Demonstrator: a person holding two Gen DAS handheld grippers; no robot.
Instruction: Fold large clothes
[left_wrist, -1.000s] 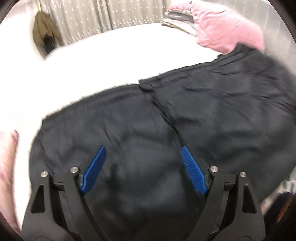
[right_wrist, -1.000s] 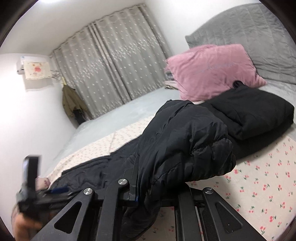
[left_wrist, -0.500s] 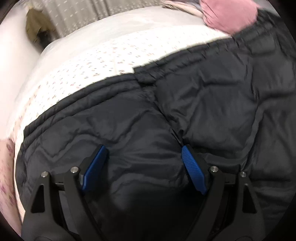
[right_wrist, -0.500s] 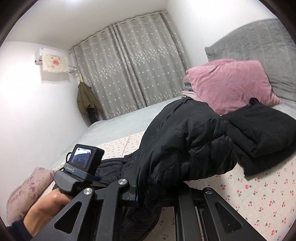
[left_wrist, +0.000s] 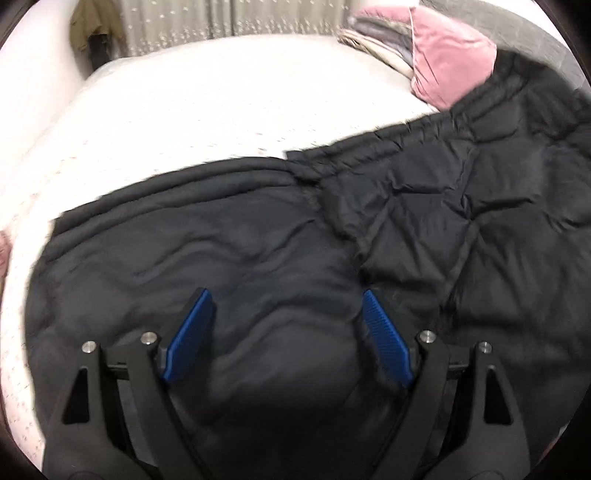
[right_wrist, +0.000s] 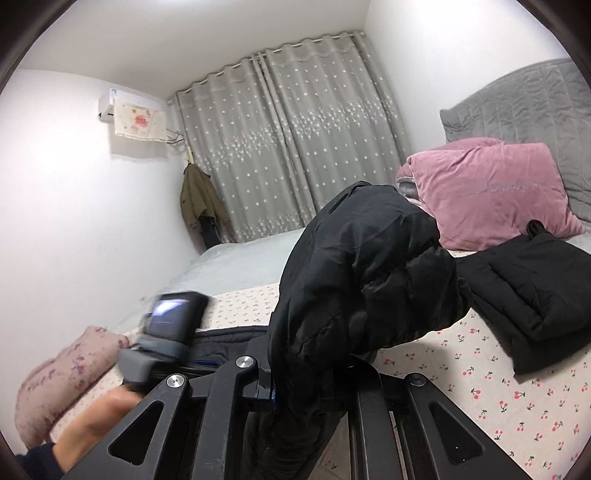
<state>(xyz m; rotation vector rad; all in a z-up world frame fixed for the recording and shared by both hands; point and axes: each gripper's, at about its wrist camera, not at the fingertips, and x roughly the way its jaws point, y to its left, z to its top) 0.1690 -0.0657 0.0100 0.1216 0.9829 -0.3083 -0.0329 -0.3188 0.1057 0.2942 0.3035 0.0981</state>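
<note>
Black jacket (right_wrist: 362, 280) bunched, apparently pinched, in right gripper (right_wrist: 314, 391)

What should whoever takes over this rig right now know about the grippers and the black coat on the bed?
Left gripper: open, empty, above the flat part of the black puffer coat.
Right gripper: shut on a bunched part of the coat, raised off the bed.
Done: a folded black garment lies by the pink pillow.
Left: lay the raised part over and finish folding.

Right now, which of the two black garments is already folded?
The black garment beside the pink pillow, folded garment, lies flat on the sheet; the other, puffer jacket, hangs bunched from the right claw.
</note>
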